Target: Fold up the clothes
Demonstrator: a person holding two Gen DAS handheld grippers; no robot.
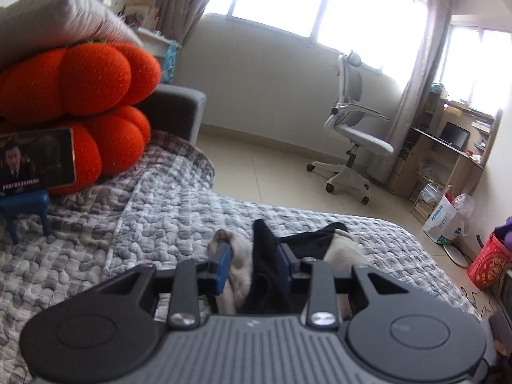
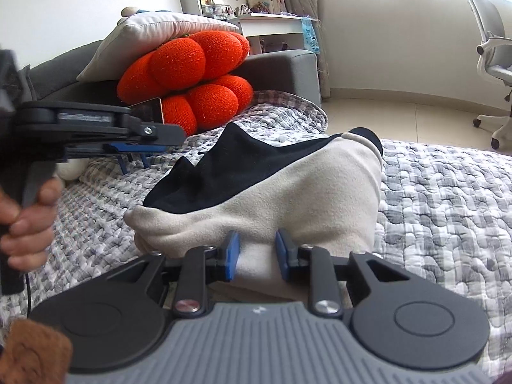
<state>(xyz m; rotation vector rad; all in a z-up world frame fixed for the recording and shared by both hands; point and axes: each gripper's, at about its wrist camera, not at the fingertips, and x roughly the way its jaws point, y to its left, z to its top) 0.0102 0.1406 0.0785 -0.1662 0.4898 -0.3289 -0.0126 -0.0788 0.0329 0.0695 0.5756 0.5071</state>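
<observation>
A cream and black fleece garment (image 2: 288,188) lies bunched on the grey quilted bed (image 2: 448,208). My right gripper (image 2: 257,256) has its blue pads on either side of a cream fold at the garment's near edge, closed on it. In the left wrist view, my left gripper (image 1: 254,264) holds black and cream cloth (image 1: 265,256) between its blue pads. From the right wrist view the left gripper (image 2: 140,148) shows at the left, held by a hand, level above the bed beside the garment.
Two orange pumpkin cushions (image 2: 198,80) under a white pillow (image 2: 150,38) lean on a grey sofa arm (image 2: 281,70). A phone (image 1: 36,160) on a blue stand plays video. A white office chair (image 1: 352,128), a desk (image 1: 448,147) and bags (image 1: 486,262) stand on the tiled floor.
</observation>
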